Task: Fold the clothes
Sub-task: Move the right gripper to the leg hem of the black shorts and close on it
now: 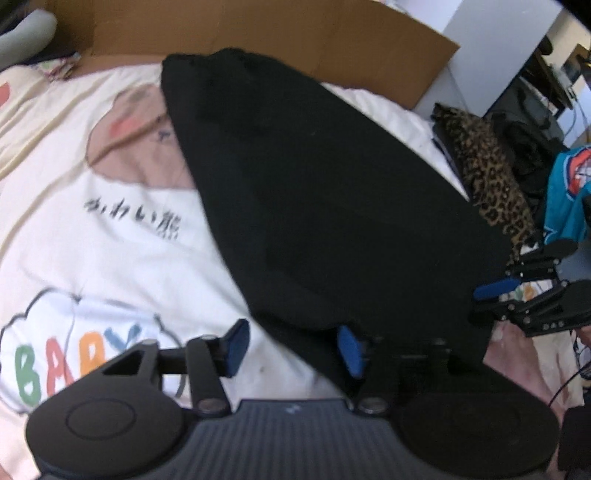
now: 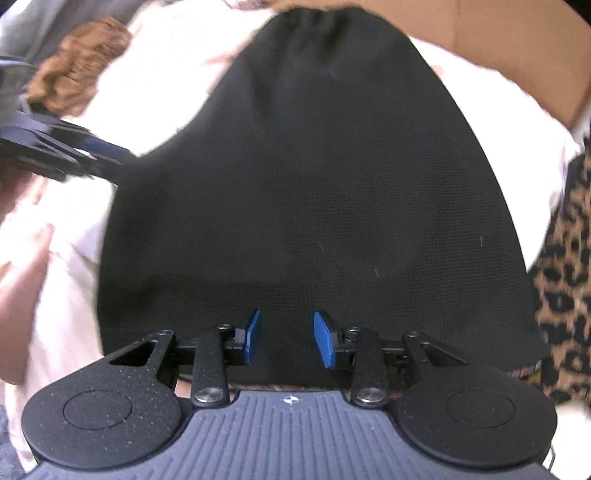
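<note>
Black garment (image 1: 325, 192) — lying flat and spread on the white printed bedcover (image 1: 110, 258), its narrow end pointing toward the brown cardboard panel (image 1: 332, 33) beyond it.

Left gripper (image 1: 293, 349) — hovering at the garment's near left edge, jaws standing apart and gripping nothing; one blue pad (image 1: 236, 347) is sitting over the bedcover, the other over the black cloth.

Right gripper (image 2: 286, 338) — hanging over the garment's near hem, blue pads (image 2: 252, 338) parted with only cloth showing below them; whether they are touching the fabric is hard to judge from this angle, but nothing is being pinched.

Leopard-print fabric (image 2: 565, 266) — lying just beside the garment's right edge.

Teal cloth (image 1: 569, 192) — lying beyond the leopard print, well apart from the garment.
</note>
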A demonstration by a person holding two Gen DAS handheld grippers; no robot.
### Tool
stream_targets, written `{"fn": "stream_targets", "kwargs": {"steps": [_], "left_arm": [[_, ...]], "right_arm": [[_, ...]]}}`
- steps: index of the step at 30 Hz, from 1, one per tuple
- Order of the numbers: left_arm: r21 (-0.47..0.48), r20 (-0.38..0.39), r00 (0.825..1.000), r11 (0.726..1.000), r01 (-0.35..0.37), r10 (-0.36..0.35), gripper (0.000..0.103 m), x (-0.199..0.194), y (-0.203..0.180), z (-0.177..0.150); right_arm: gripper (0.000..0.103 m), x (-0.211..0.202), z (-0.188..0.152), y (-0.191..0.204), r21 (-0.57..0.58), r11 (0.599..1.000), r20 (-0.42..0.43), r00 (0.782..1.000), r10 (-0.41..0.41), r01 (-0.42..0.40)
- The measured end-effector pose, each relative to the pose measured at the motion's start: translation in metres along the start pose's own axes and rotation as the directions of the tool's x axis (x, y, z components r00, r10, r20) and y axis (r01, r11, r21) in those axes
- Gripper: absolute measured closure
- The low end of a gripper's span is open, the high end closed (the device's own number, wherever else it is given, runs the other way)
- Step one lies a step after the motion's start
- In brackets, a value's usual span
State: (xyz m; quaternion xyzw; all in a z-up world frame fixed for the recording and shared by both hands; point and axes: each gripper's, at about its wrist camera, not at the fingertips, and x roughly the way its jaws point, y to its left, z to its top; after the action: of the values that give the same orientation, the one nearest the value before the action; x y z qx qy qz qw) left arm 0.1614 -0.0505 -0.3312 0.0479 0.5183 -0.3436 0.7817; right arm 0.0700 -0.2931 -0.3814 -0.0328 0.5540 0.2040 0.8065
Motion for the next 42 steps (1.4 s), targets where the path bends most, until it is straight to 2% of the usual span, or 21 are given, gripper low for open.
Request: {"fn": "stream_targets", "kwargs": {"steps": [6, 11, 15, 17, 22, 27, 30, 32, 35, 37, 40, 42], "left_arm": [[0.029, -0.005, 1.0, 0.999, -0.017, 0.017, 0.039, 0.009, -0.009, 0.008], [0.055, -0.005, 1.0, 0.998, -0.031, 0.031, 0.039, 0.015, -0.02, 0.015], [0.076, 0.001, 0.999, 0.996, -0.035, 0.035, 0.039, 0.018, -0.028, 0.019], [0.089, 0.006, 0.999, 0.995, -0.036, 0.036, 0.039, 0.02, -0.031, 0.02], [0.115, 0.002, 0.999, 0.993, -0.034, 0.034, 0.039, 0.021, -0.036, 0.021], [0.121, 0.0, 0.999, 0.992, -0.046, 0.046, 0.039, 0.023, -0.037, 0.023], [0.128, 0.008, 0.999, 0.99, -0.054, 0.053, 0.039, 0.022, -0.039, 0.024], [0.124, 0.007, 0.998, 0.991, -0.057, 0.056, 0.039, 0.023, -0.038, 0.024], [0.129, 0.001, 0.997, 0.989, -0.072, 0.072, 0.039, 0.024, -0.036, 0.021], [0.136, -0.003, 0.996, 0.987, -0.089, 0.09, 0.039, 0.024, -0.034, 0.018], [0.149, -0.011, 0.99, 0.979, -0.137, 0.14, 0.034, 0.028, -0.031, 0.01], [0.151, -0.027, 0.989, 0.979, -0.14, 0.146, 0.034, 0.032, -0.03, 0.004]], "right_arm": [[0.063, -0.007, 0.019, 0.032, -0.078, 0.988, 0.056, 0.989, 0.134, -0.129], [0.061, 0.004, 0.028, 0.062, -0.091, 0.967, 0.036, 0.97, 0.24, -0.236], [0.06, 0.013, 0.033, 0.077, -0.073, 0.958, 0.027, 0.959, 0.281, -0.279], [0.055, 0.016, 0.035, 0.081, -0.059, 0.955, 0.025, 0.956, 0.293, -0.291], [0.052, 0.026, 0.041, 0.081, -0.001, 0.957, 0.033, 0.957, 0.29, -0.29], [0.051, 0.035, 0.039, 0.087, -0.038, 0.964, 0.025, 0.964, 0.266, -0.265], [0.057, 0.041, 0.037, 0.087, -0.048, 0.974, 0.01, 0.975, 0.221, -0.22], [0.077, 0.04, 0.035, 0.085, -0.049, 0.974, 0.009, 0.975, 0.221, -0.221], [0.091, 0.036, 0.031, 0.082, -0.061, 0.975, 0.017, 0.977, 0.214, -0.213], [0.096, 0.034, 0.029, 0.079, -0.054, 0.976, 0.022, 0.977, 0.212, -0.211], [0.097, 0.03, 0.028, 0.073, -0.042, 0.976, 0.029, 0.977, 0.213, -0.212], [0.097, 0.028, 0.028, 0.069, -0.026, 0.977, 0.037, 0.977, 0.212, -0.211]]}}
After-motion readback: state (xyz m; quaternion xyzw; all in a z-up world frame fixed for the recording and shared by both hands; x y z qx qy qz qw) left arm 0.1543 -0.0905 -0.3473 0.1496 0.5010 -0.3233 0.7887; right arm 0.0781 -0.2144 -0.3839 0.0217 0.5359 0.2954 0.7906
